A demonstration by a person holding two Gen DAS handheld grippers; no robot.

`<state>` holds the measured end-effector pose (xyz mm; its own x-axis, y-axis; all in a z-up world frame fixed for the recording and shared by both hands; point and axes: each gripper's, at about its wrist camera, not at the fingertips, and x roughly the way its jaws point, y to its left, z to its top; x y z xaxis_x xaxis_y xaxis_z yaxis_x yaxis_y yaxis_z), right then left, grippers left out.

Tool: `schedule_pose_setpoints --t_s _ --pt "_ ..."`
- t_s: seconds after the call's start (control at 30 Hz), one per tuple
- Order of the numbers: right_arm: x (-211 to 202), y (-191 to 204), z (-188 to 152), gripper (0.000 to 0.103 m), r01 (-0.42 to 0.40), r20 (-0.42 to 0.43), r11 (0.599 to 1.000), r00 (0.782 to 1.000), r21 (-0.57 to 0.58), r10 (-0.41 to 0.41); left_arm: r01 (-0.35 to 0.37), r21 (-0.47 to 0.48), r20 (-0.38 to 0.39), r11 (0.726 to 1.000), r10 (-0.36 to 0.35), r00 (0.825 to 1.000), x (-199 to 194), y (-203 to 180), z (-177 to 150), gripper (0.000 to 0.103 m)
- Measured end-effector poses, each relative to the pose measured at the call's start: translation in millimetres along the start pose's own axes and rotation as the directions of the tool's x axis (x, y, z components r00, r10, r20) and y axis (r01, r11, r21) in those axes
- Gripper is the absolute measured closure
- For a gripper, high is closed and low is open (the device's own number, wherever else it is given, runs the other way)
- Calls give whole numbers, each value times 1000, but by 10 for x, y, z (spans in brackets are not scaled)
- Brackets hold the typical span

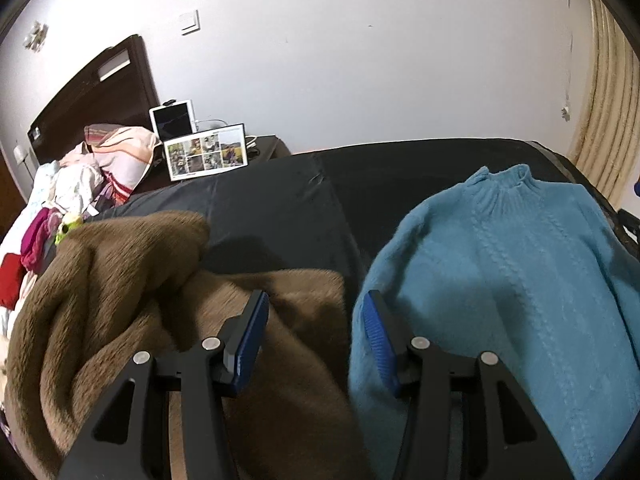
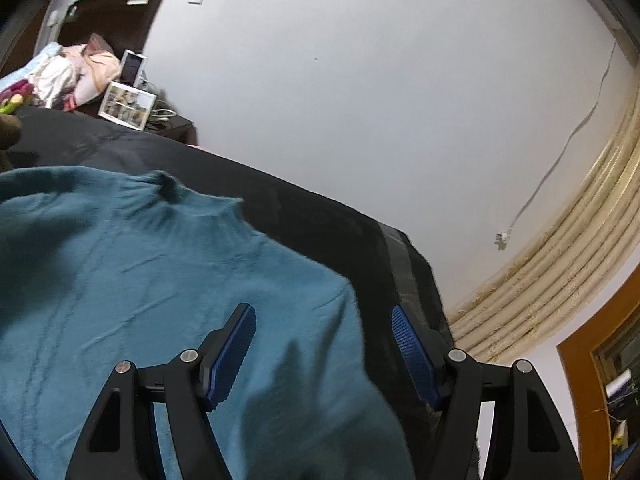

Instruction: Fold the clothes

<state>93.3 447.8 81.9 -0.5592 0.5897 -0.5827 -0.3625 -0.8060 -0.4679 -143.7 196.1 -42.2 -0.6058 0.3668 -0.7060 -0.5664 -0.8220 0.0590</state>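
The blue sweater [image 1: 500, 280] lies spread face up on the dark bedcover [image 1: 280, 200], collar toward the wall, body flat; its sleeves look drawn in along the sides, though I cannot tell how neatly; no cross fold shows yet, so I judge the folding barely begun on this one. Beside it, to the left, the brown fleece [image 1: 120, 300] sits in a rumpled heap, plainly not folded; both garments remain to be done.

The left gripper [image 1: 316, 320] hangs released over the strip of cover between fleece and sweater, jaws apart, nothing between them; the right gripper [image 2: 324, 340] hovers over the sweater's right edge, jaws wide, cloth below but not pinched.

As for edges: the sweater's right side runs close to the bed's far corner, where the cover drops off toward the curtain [image 2: 560, 280]; there is little spare surface on that side; a fold outward there would, I think, spill over the edge. A bare band of cover lies between collar and wall; a narrow one separates the two garments; the fleece crowds the left. Farther left a pile of clothes [image 1: 60, 208], a pillow [image 1: 120, 152] and a photo frame [image 1: 208, 156] fill the bed's head end; folding inward looks the safest course.
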Motion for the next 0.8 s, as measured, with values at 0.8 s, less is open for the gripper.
schedule_pose_setpoints --t_s 0.8 --pt "-411 746 -454 31 -192 -102 981 976 9 192 -194 34 27 980 193 981 -94 943 -580 48"
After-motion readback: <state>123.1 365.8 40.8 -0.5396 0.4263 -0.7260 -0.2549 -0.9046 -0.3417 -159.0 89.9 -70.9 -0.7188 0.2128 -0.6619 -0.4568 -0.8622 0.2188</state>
